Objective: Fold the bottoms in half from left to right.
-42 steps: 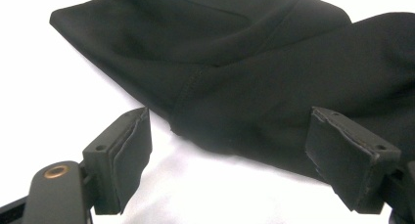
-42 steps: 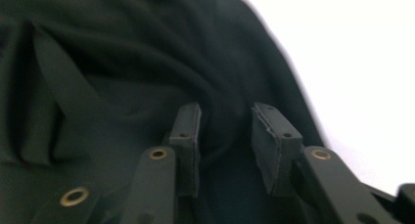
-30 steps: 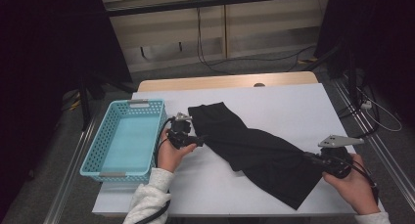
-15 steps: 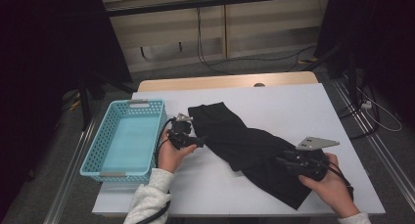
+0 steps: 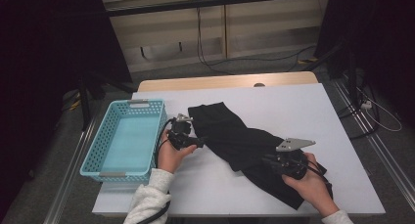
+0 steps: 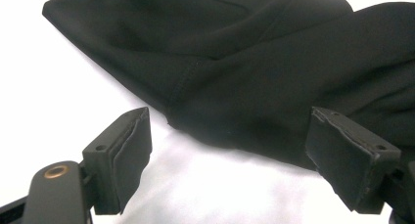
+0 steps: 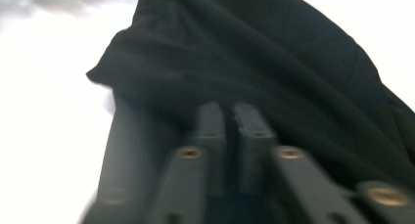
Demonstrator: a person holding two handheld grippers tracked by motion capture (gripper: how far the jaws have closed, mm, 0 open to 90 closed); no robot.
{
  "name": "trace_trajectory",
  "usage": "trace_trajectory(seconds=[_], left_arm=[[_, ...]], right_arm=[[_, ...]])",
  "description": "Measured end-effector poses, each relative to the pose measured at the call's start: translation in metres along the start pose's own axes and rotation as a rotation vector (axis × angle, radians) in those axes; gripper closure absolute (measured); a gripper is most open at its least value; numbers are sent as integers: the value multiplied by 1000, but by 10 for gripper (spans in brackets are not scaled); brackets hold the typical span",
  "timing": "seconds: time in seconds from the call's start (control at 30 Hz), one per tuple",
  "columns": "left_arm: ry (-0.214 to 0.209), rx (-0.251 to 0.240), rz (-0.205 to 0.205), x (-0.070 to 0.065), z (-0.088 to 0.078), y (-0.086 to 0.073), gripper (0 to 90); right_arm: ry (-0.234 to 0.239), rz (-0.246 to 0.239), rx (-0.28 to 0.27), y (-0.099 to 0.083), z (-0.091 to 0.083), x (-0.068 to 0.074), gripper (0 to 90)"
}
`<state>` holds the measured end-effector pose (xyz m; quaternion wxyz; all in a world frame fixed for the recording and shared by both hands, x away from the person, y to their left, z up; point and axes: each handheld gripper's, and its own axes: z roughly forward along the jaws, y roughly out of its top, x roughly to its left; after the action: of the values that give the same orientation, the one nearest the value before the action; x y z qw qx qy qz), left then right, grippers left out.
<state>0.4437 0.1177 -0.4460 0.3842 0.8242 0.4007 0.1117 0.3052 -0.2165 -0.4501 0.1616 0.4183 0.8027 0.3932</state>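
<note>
The job looks like folding the cloth and getting it into the basket, and I judge it barely begun. The table (image 5: 235,94) is a flat white sheet top, smooth and matte. On it the cloth (image 5: 235,136) lies in a long slant from the middle down toward my right hand, rumpled and half doubled over, not squared up. It is a black, soft, thin knit with a stitched hem along one edge. The basket (image 5: 93,155) stands at the left edge of the table, just beside my left hand. It is a light blue plastic rectangle with lattice walls and nothing in it.

My left gripper (image 5: 201,142) sits low at the cloth's near-left edge with its jaws wide. The foam-faced pads (image 6: 129,145) stand either side of the hem, gripping nothing. My right gripper (image 5: 266,160) is over the lower part of the cloth. Its jaws have just been closing and are now all but together, and I cannot make out a fold between them
</note>
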Motion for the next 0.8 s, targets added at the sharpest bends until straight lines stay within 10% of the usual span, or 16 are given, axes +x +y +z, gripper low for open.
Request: trace_trajectory(seconds=[0.33,0.5,0.8], left_arm=[[-3,7,10,-1,0,2,177],[-4,0,12,-4,1,3,177],[-1,-2,16,-2,1,4,177]], right_arm=[[-1,11,46,-29,-35,0,857],[-6,-2,56,-38,-49,1,693],[-117,95,-21,-28,-70,-33,604]])
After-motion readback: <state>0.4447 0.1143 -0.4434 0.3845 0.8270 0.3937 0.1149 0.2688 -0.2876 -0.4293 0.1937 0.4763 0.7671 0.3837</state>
